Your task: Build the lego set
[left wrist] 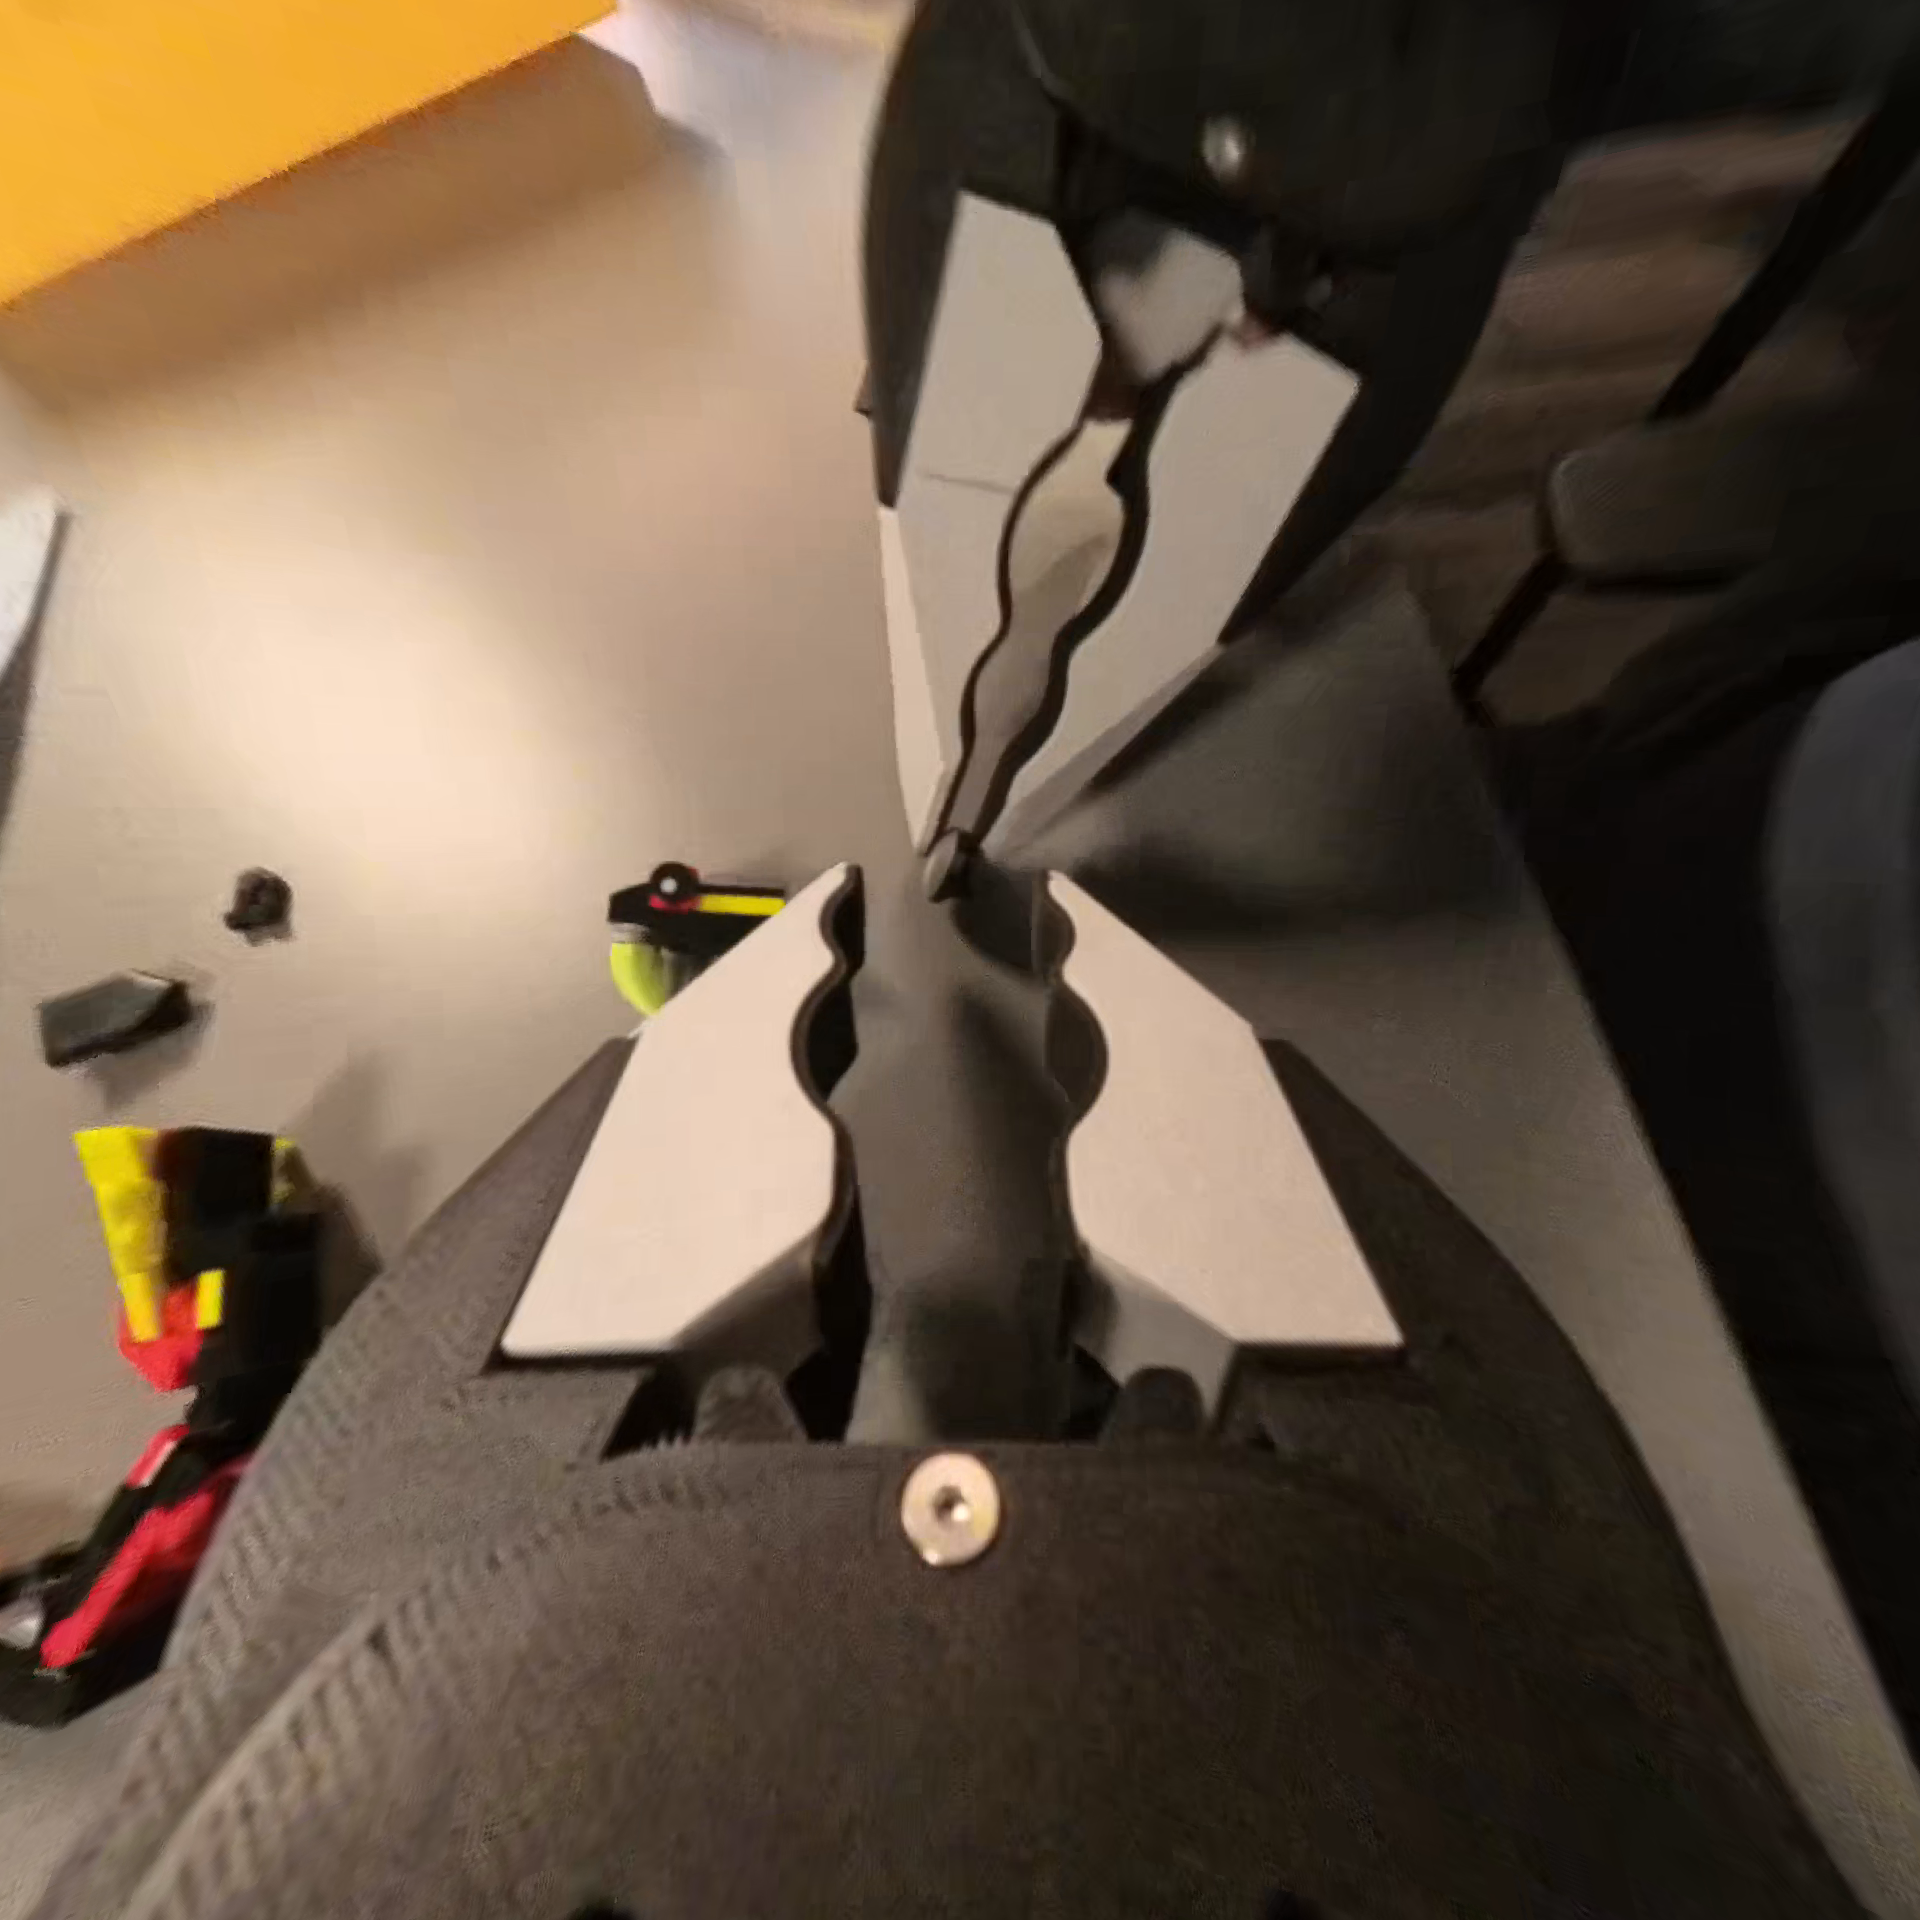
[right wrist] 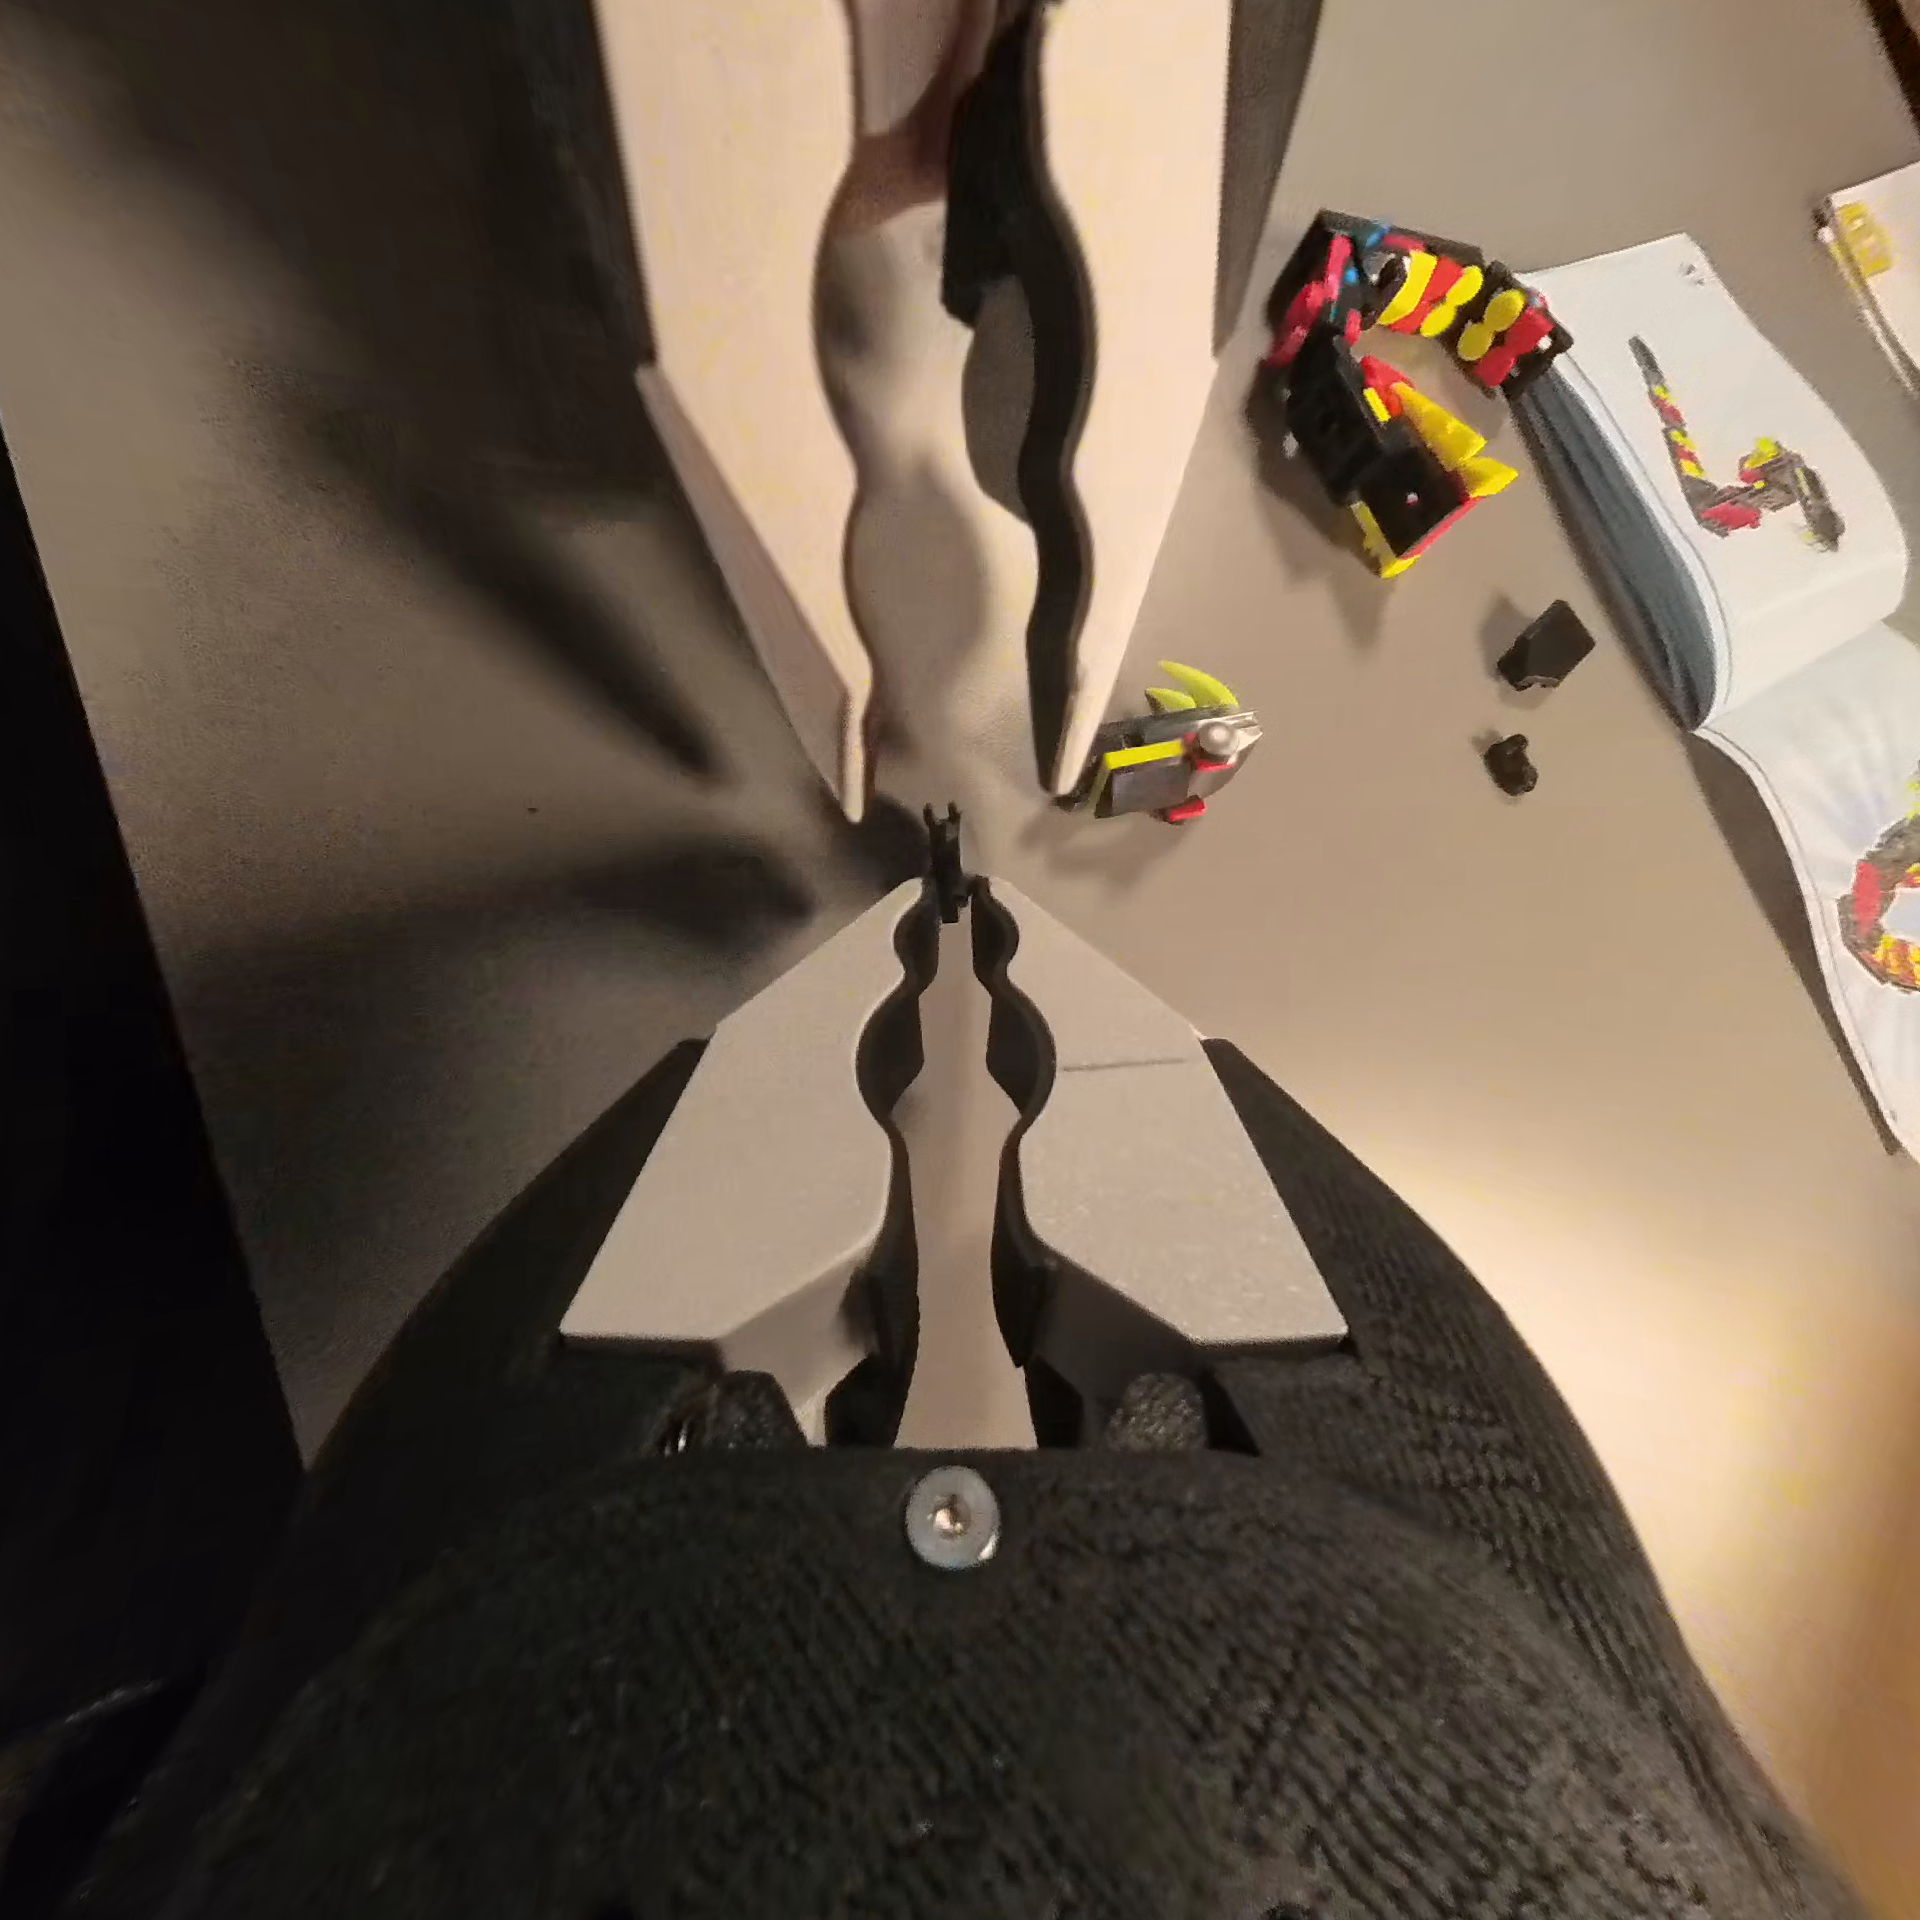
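Observation:
My right gripper (right wrist: 949, 888) is shut on a small black lego piece (right wrist: 943, 857) that sticks out past its tips, just above the beige table. In the left wrist view the right gripper (left wrist: 951, 847) comes down from the top with the black piece (left wrist: 948, 871) at its tips. My left gripper (left wrist: 951, 899) is open and empty, tip to tip with the right one. Its fingertips stand either side of the piece without touching it. It also shows in the right wrist view (right wrist: 956, 792), reaching in from the top.
A small grey, lime and red lego assembly (right wrist: 1174, 758) (left wrist: 686, 925) lies beside the left gripper. A larger black, red and yellow build (right wrist: 1392, 395) (left wrist: 177, 1351), a black slope brick (right wrist: 1545, 644), a tiny black part (right wrist: 1510, 764), an open instruction booklet (right wrist: 1766, 468) and a yellow box (left wrist: 208, 104) lie farther off. Both grippers' tips are close together, under 4 cm apart.

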Motion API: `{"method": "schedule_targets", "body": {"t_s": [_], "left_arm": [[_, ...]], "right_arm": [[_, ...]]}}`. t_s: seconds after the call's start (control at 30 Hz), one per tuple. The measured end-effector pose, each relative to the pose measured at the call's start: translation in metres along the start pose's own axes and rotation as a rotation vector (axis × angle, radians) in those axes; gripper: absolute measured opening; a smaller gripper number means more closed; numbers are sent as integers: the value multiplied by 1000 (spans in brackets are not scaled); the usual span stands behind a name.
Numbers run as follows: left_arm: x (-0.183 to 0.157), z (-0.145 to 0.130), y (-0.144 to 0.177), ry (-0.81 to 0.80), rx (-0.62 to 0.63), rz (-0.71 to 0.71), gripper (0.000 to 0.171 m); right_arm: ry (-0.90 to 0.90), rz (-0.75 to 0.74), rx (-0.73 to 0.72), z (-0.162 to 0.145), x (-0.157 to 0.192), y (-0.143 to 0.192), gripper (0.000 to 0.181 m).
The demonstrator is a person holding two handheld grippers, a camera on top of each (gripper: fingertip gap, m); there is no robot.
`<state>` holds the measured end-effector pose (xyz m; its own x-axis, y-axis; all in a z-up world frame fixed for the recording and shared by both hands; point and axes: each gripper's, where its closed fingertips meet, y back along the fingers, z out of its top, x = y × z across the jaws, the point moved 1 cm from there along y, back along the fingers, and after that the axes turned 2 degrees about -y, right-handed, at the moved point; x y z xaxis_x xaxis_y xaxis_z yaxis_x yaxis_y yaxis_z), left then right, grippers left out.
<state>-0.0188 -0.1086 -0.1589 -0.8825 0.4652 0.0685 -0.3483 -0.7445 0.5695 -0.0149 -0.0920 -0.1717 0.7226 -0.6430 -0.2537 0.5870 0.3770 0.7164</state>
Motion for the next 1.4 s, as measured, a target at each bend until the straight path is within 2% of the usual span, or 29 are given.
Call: {"method": "schedule_targets", "body": {"t_s": [0.1, 0.17, 0.3, 0.43, 0.53, 0.6, 0.77, 0.83, 1.17, 1.27, 1.4], "left_arm": [[-6, -7, -6, -73, 63, 5, 26], [-5, -4, -4, -80, 36, 15, 20], [-7, -1, -2, -71, 9, -18, 23], [-16, -5, -5, -136, 41, -44, 25], [-19, -9, -9, -170, 81, -36, 17], [-18, -10, -9, -172, 86, -26, 8], [-17, -12, -9, -123, 98, -45, 7], [-17, -12, -9, -111, 100, -48, 7], [-16, -12, -9, -80, 101, -70, 7], [-15, -13, -8, -63, 101, -80, 7], [-16, -13, -8, -62, 100, -88, 7]], "right_arm": [[-13, 16, 2, 0, 0, 0, 4], [-22, 33, 9, 0, 1, 1, 4], [-45, 82, 22, 1, 6, 2, 4], [-60, 136, 35, 4, 13, 5, 4], [-71, 169, 47, 8, 16, 6, 4], [-73, 192, 55, 9, 19, 6, 4], [-102, 184, 38, 8, 18, 3, 6], [-99, 168, 47, 3, 17, 4, 12], [-123, 170, -44, 2, 19, 6, 8], [-131, 168, -69, 4, 18, 5, 2], [-105, 169, -62, 5, 20, 5, 0]]}}
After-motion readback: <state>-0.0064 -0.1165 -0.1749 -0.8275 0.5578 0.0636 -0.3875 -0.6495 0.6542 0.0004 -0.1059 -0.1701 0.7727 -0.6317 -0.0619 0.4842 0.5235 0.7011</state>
